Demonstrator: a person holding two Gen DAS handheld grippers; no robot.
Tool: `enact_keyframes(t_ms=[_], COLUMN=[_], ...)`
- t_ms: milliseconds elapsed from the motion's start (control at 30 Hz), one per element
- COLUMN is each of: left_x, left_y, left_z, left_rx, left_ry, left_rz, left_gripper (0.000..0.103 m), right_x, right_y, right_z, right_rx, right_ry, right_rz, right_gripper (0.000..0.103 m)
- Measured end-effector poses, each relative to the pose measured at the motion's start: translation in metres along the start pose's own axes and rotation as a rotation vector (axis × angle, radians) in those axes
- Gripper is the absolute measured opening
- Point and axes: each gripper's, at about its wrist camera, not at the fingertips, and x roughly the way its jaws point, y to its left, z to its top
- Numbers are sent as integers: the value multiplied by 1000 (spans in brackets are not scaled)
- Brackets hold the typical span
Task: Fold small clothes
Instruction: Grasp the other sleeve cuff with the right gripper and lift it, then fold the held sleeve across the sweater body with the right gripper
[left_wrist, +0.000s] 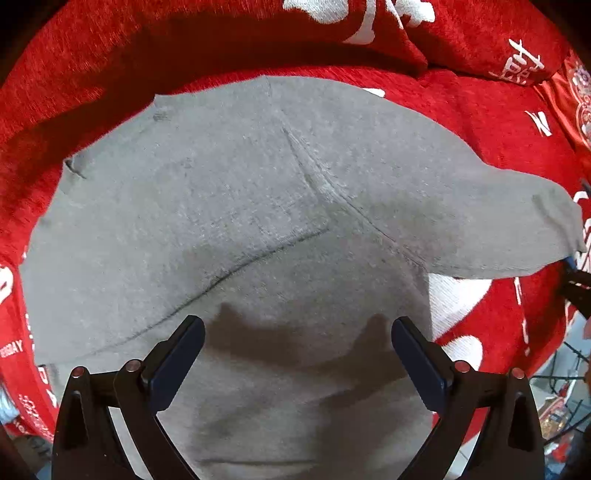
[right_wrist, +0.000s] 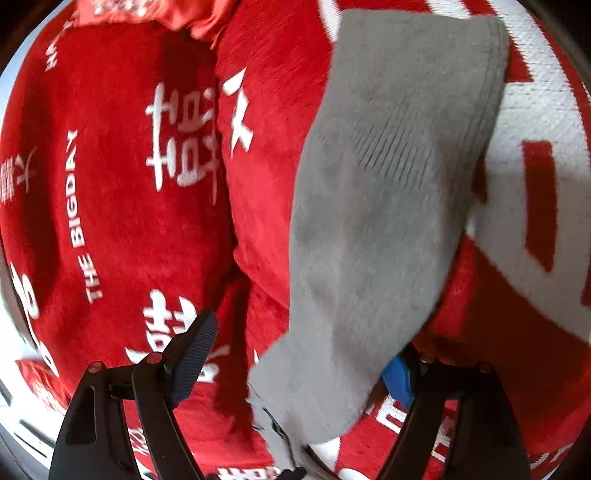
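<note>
Grey garment: small knit item, spread flat over the red blanket, which serves as the reference for all positions here. Seen from the left wrist camera it fills the middle of the blanket, with a curved seam running across it and a second seam angling up toward the far edge. One tapered flap reaches out to the right-hand side and lies on the blanket's white lettering.

Red blanket: plush, printed with white characters and the words "THE BIGDAY" in the right wrist camera view. Folds and ridges show across it; it lies under the garment on every visible side.

Left gripper: fingers spread wide, nothing between them, above the near part of the garment. Its shadow falls on the grey cloth just ahead of the fingertips.

Right gripper: fingers spread apart. The left finger stands clear over the blanket. A strip of the grey garment runs from the far side of the blanket down across the right finger, covering most of it, with a blue pad showing beneath the cloth edge. Whether the cloth rests on that finger or merely passes in front cannot be told. This view is motion-blurred.
</note>
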Motion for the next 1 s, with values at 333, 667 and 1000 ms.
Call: enact_keyframes(t_ms=[333,667,1000], left_x=[-13,-23,-48], left_y=[-4,21,108], left_z=[-1,-10,-33], left_rx=[11,-60,-227], left_ry=[-41,-54,-121], left_rz=[63,46,-14], left_gripper=[101,101,101], right_x=[9,28,91], right_y=[-1,63,159], right_z=[4,-30,-133], right_rx=[0,-179,-486], right_ry=[48,174,415], right_rz=[35,192,236], right_gripper=[10,10,10])
